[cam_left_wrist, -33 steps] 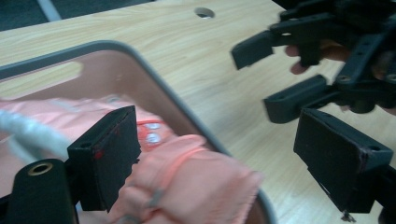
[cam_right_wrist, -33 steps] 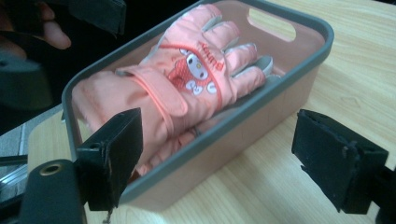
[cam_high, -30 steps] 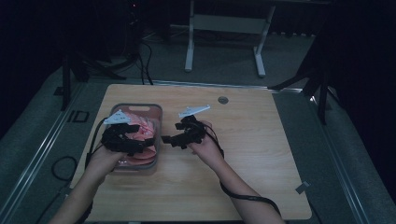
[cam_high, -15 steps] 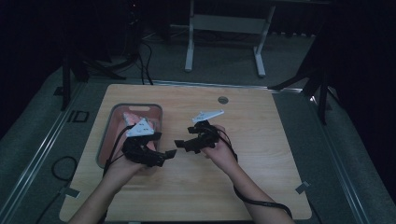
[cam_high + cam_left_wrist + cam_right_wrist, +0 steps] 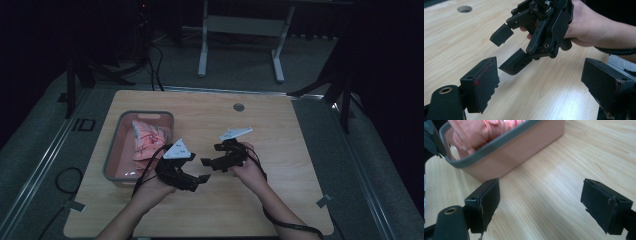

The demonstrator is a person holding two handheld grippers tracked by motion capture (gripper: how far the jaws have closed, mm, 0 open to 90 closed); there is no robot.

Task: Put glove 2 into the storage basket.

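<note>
A light wooden table (image 5: pixel 280 150) sits in a dim room, with a metal stand (image 5: pixel 240 30) on the floor beyond its far edge. Toward the table's left side rests a pink bin with a grey rim (image 5: pixel 114 145). Inside it lies a pink, bunched-up cloth (image 5: pixel 147 140), fully within the walls and filling the end of the bin away from the person; the right gripper view shows it heaped up to the rim.

A person's forearms enter from the bottom of the high view. The left gripper (image 5: pixel 202 178) hovers over bare wood just to the right of the bin, jaws spread wide and holding nothing. The right gripper (image 5: pixel 205 162) faces it from close by, jaws also apart and empty.

As a judgement, the placing looks finished: the cloth is in the bin and neither tool carries anything. What may remain is drawing the hands back, or fetching another item, though no loose item lies on the table.

A small round hole (image 5: pixel 239 107) marks the far side of the tabletop. Cables trail from both grippers. Nothing blocks the space between grippers and bin.
</note>
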